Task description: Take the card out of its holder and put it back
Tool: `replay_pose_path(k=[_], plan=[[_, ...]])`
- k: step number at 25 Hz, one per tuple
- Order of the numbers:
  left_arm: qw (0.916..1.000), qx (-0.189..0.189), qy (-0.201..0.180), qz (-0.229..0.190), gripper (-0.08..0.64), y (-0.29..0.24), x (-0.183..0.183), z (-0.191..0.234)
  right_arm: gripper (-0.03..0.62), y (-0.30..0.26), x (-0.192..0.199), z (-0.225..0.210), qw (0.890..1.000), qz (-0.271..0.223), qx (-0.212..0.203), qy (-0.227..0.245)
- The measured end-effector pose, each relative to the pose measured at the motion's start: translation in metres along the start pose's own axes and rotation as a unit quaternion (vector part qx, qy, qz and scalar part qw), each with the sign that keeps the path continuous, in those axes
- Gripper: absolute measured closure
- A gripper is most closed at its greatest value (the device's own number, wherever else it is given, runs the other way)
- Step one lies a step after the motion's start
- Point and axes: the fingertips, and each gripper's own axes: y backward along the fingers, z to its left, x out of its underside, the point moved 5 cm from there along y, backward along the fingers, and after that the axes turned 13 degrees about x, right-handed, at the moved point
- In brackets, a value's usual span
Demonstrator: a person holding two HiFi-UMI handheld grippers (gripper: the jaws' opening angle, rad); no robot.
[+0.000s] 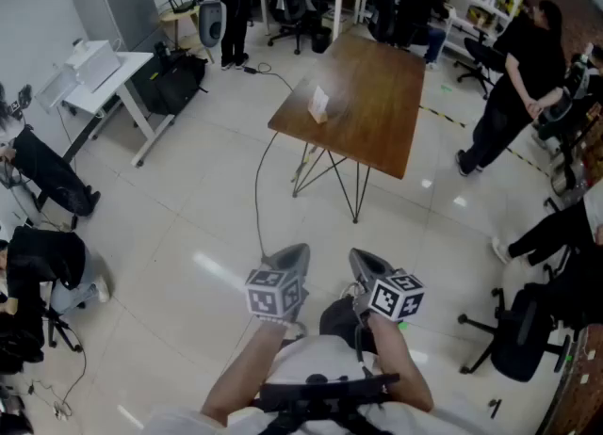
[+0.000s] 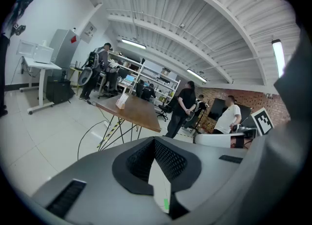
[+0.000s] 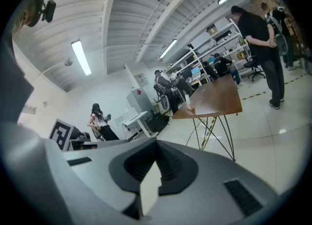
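I've got both claws shut on nothing. The left claw and right claw sit side by side on bent forearms, pointing toward the counter but well short of it. The card holder stands near the counter's left edge, untouched.

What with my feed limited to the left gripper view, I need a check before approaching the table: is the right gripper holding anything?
Observer: No. The right gripper is shut, with nothing between its jaws.
Operator: Where is it relative to mine?
Observer: The head view shows the left gripper right beside it, both close to the person's body, over the floor.
Operator: Anything near my path?
Observer: A chair stands off to the right, away from the straight line to the table.
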Motion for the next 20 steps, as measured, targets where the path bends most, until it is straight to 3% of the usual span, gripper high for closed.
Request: replay_pose_path(k=[20], plan=[[1.0, -0.004, 0.008, 0.002, 0.565, -0.0018, 0.0022, 0.0046, 0.592, -0.0046, -0.0001, -0.0047, 1.0, 0.007, 0.0, -0.009]])
